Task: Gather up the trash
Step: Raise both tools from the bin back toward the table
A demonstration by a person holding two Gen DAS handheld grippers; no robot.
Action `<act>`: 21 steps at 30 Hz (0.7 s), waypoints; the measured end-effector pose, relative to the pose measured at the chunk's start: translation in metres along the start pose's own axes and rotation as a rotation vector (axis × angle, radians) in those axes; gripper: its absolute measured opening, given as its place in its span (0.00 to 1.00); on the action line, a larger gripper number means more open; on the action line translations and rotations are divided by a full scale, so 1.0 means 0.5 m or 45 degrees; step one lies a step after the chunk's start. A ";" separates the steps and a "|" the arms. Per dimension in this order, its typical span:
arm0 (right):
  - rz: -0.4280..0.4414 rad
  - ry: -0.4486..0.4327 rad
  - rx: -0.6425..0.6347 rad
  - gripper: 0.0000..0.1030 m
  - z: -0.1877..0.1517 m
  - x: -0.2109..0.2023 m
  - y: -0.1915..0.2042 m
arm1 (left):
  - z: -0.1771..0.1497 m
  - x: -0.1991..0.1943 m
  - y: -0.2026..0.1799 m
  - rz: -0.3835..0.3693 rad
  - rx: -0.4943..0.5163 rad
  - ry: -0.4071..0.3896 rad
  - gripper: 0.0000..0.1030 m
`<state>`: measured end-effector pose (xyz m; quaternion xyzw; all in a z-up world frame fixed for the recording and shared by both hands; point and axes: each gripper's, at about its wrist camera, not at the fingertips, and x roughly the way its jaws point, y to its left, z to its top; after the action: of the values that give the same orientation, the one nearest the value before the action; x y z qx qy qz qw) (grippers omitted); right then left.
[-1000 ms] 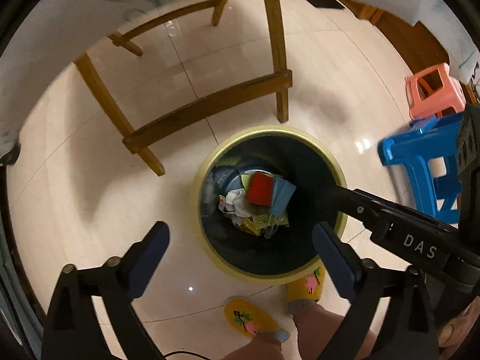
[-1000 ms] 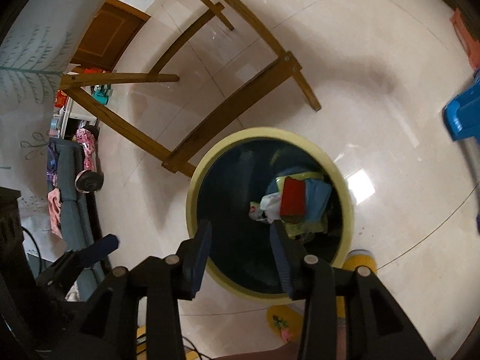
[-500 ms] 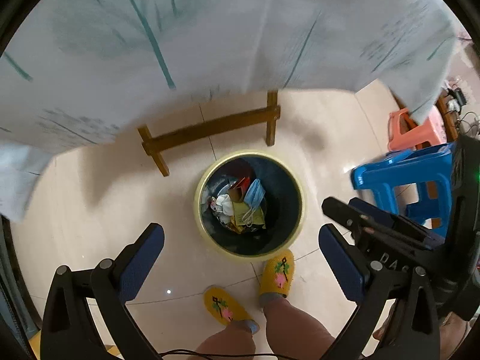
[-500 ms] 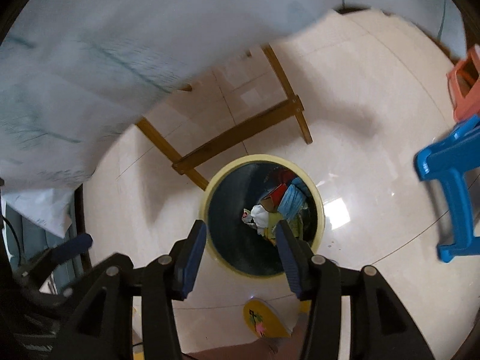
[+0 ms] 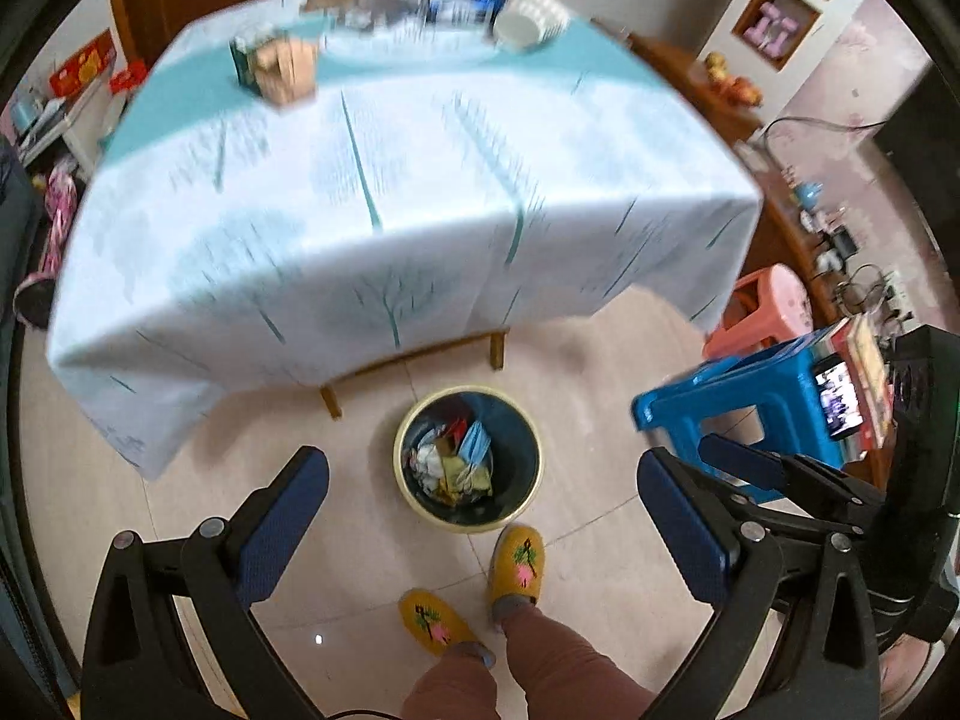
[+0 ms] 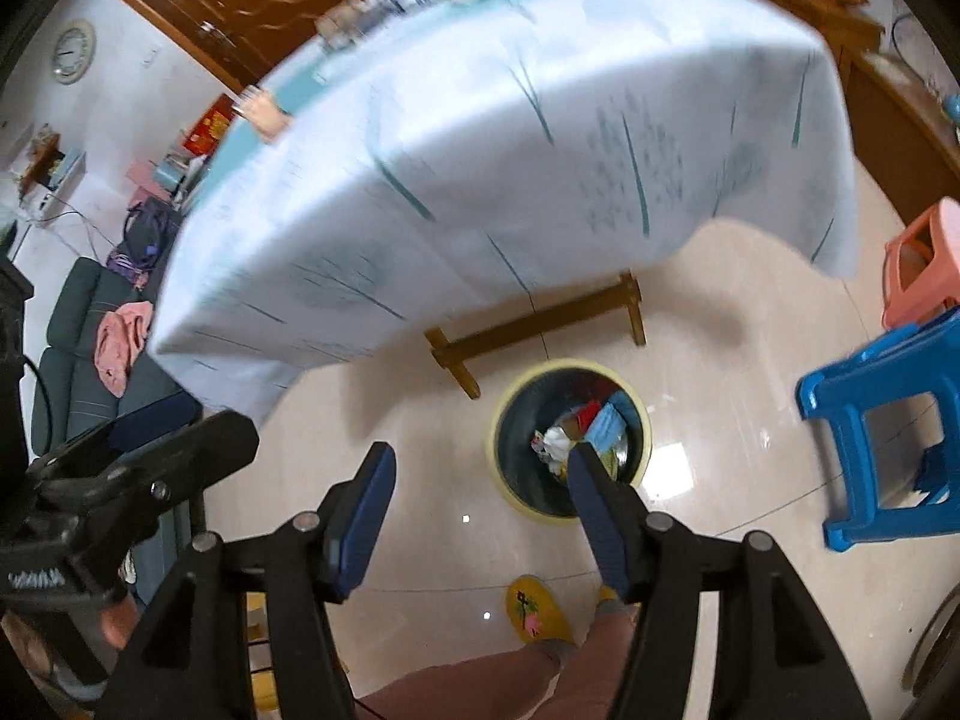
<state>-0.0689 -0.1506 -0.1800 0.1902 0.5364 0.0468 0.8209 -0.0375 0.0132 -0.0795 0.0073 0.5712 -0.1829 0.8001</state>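
Blue-padded and spread wide, our left gripper (image 5: 483, 516) held nothing, and our right gripper (image 6: 480, 507), whose jaws had just been opening, was likewise released with only floor and bin showing between its pads. From both tools the yellow-rimmed trash bin (image 5: 420, 501) lay below and just ahead on the tiled floor (image 5: 600, 360), near the person's yellow slippers (image 5: 516, 564); in the right wrist view it sat under and a little outward of the right-hand finger (image 6: 600, 516). It already held a crumpled heap: white paper, a red scrap, a light blue face mask (image 5: 474, 441) and yellowish wrappers. We judged that drop finished, so the coming move turned on what lay farther out and higher: the table (image 5: 420, 180) under its pale tree-printed cloth, ahead of and above both tools. On its far side, well apart from us, stood a small carton with a tan lump (image 5: 282, 69), a white bowl (image 5: 522, 30) and blurred bottles; which of these was trash we could not tell. The carton lay toward the left tool's side, so we judged the left hand the nearer one. A blue stool (image 5: 750, 396) and a pink stool (image 5: 768, 312) stood off to the right.
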 end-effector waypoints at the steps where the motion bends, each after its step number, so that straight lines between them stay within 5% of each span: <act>1: -0.004 -0.020 -0.017 0.58 0.004 -0.023 0.012 | 0.007 -0.025 0.000 -0.005 0.010 -0.021 0.99; 9: -0.045 -0.208 -0.107 0.58 0.030 -0.152 0.090 | 0.048 -0.146 0.001 -0.026 0.087 -0.152 0.99; 21: -0.126 -0.363 -0.141 0.58 0.082 -0.221 0.154 | 0.105 -0.218 0.010 -0.010 0.144 -0.316 0.98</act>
<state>-0.0686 -0.1215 -0.0421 0.1227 0.4199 0.0083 0.8992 -0.0186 0.0372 0.0380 0.0274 0.4565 -0.2174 0.8623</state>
